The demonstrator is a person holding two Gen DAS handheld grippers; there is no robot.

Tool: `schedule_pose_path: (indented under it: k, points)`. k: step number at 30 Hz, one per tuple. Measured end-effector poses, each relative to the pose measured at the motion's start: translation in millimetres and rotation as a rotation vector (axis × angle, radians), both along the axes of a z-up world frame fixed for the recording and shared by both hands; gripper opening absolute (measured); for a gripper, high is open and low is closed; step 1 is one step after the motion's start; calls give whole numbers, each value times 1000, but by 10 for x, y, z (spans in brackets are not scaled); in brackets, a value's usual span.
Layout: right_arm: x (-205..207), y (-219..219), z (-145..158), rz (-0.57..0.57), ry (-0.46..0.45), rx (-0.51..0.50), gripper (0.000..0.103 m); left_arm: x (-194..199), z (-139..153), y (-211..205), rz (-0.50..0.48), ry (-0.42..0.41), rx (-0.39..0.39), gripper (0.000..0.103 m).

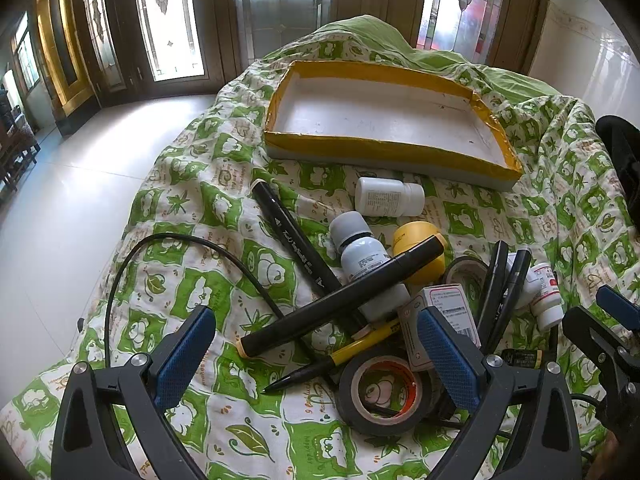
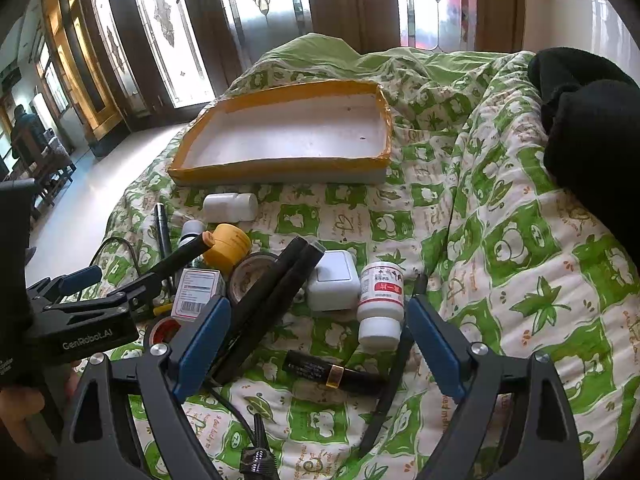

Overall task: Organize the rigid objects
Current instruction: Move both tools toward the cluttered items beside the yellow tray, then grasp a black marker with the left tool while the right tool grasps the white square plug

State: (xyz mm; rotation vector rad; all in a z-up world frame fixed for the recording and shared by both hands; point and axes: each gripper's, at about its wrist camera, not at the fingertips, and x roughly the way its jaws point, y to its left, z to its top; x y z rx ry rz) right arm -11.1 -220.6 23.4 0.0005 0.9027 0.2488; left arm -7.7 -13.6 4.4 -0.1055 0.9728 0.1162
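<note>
While the yellow-edged tray (image 1: 384, 148) sits bare and white, pens, bottles and tape rolls lie heaped on the green quilt (image 1: 192, 216). Both grippers, left gripper (image 1: 316, 356) and right gripper (image 2: 320, 344), have fingers wide apart, holding nothing

left wrist: close, angled down over clutter toward the tray (image 1: 384, 148)
right wrist: same, from right
shared: tray, yellow tub (image 2: 228, 246)

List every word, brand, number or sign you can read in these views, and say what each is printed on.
"GenRobot.AI": on the black body of the left claw, seen from the right wrist.
"Touch": partly legible on the long black marker; the rest is too small to read.
Small box: barcode and print, too small to read.
White bottle with red label: characters too blurred to read.
Quilt: scattered script, not reliably legible.
</note>
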Motion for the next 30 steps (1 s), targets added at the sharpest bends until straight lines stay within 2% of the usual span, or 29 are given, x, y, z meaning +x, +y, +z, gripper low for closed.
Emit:
schedule_pose_path:
  k: [4,8,12,15,24,30]
  points:
    - [16,-8,-10,3,3,1,90,10,-16,-10,-6,9,-12,102]
    - [15,-8,-10,4,3,6,90,149,-44,3,-85,79,-60,100]
    - [10,2,-19,7,10,6,90,228,22,-34,-191,93,25,96]
    - [7,16,-24,10,16,9,90,253,36,-28,-240,99,35,93]
    - [27,10,-41,12,23,11,90,316,-61,-119,-288,143,51,87]
    - [22,13,-60,12,25,11,90,388,-144,-165,-294,166,42,77]
